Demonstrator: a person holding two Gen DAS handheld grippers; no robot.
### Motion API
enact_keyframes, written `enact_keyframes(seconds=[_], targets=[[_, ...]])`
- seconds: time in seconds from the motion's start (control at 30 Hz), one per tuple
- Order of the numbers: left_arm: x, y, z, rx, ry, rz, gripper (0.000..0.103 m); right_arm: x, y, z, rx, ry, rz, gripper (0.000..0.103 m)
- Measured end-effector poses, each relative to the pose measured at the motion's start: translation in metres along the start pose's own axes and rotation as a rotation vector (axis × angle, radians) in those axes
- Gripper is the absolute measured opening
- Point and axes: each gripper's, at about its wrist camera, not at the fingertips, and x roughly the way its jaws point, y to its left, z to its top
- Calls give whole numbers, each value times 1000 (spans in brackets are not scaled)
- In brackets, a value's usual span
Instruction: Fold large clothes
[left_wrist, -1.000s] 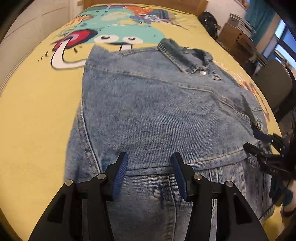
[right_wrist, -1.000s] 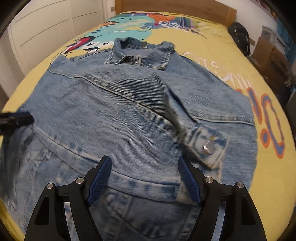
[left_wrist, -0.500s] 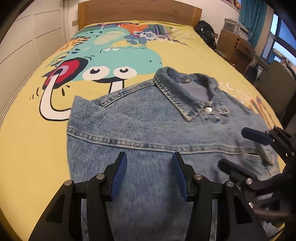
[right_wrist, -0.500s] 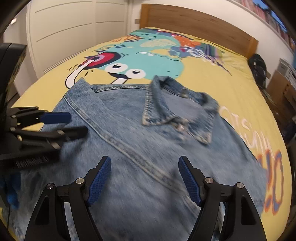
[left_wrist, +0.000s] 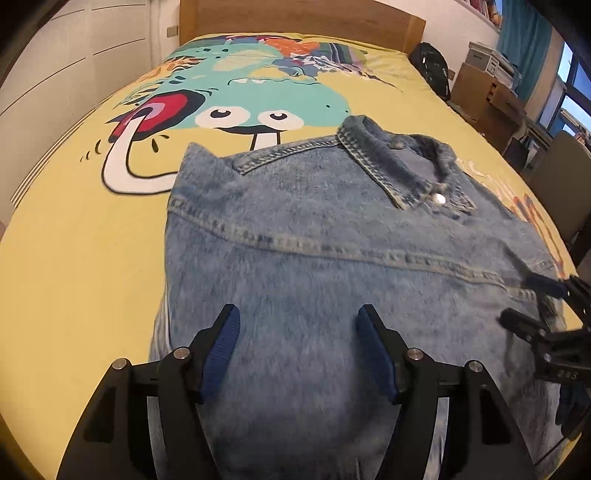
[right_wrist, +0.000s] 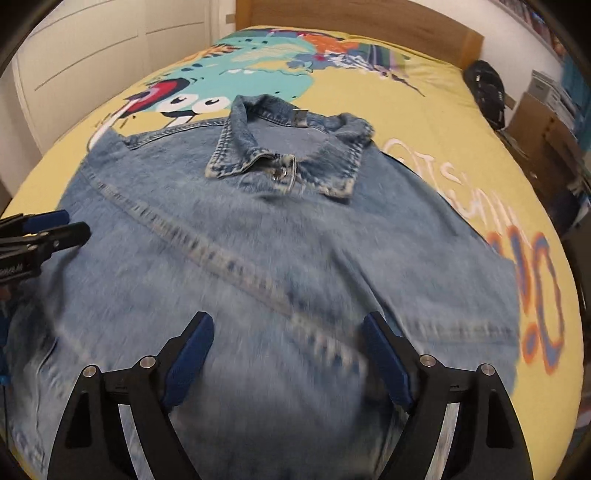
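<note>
The left gripper (left_wrist: 298, 325) and the right gripper (right_wrist: 288, 332) both have their fingers spread wide, holding nothing, above the jacket (left_wrist: 332, 266). The jacket lies flat on the yellow bed cover (left_wrist: 81, 251), collar (right_wrist: 291, 155) toward the headboard (left_wrist: 295, 18). The big letters printed on the cover beside it cannot be read.

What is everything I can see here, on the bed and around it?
Denim jacket: one, faded blue, flat on the bed, collar toward the headboard, metal snap at the neck.
Bedspread: one, yellow with a teal cartoon monster, under the jacket.
Headboard: one, wooden, at the far end of the bed.
Bag: one, black, by the bed's far right corner.
Cardboard boxes: brown, beside the bed on the right; count unclear.
Wardrobe doors: white, left of the bed.
Left gripper: black with blue pads, open, above the jacket.
Right gripper: the same, open, above the jacket.
</note>
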Motion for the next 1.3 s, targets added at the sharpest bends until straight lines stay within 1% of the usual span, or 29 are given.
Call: enact_keyframes(seconds=[0.07, 0.13, 0.23, 0.47, 0.53, 0.6, 0.8, 1.03, 1.2, 1.3], targets=[[-6, -5, -12, 9, -6, 6, 61, -6, 0, -17, 11, 13, 12, 84], [-9, -6, -23, -6, -5, 15, 61, -6, 0, -34, 28, 41, 11, 84], [-12, -8, -29, -26, 13, 31, 61, -13, -5, -52, 62, 68, 3, 84], [-50, -20, -34, 15, 44, 52, 61, -71, -10, -74, 89, 5, 11, 84], [-61, -20, -37, 11, 48, 57, 66, -90, -15, -83, 103, -16, 5, 84], [-74, -20, -43, 7, 50, 71, 68, -107, -19, -89, 113, -35, -5, 84], [-110, -12, -59, -17, 52, 111, 69, -150, -29, -107, 144, -76, -22, 84], [-145, 3, -84, -47, 73, 115, 70, -181, -49, -147, 195, -70, -49, 85], [-164, 15, -112, -74, 102, 120, 70, -198, -64, -178, 224, -48, -73, 85], [-172, 24, -128, -107, 114, 117, 70, -203, -73, -198, 252, -27, -70, 85]])
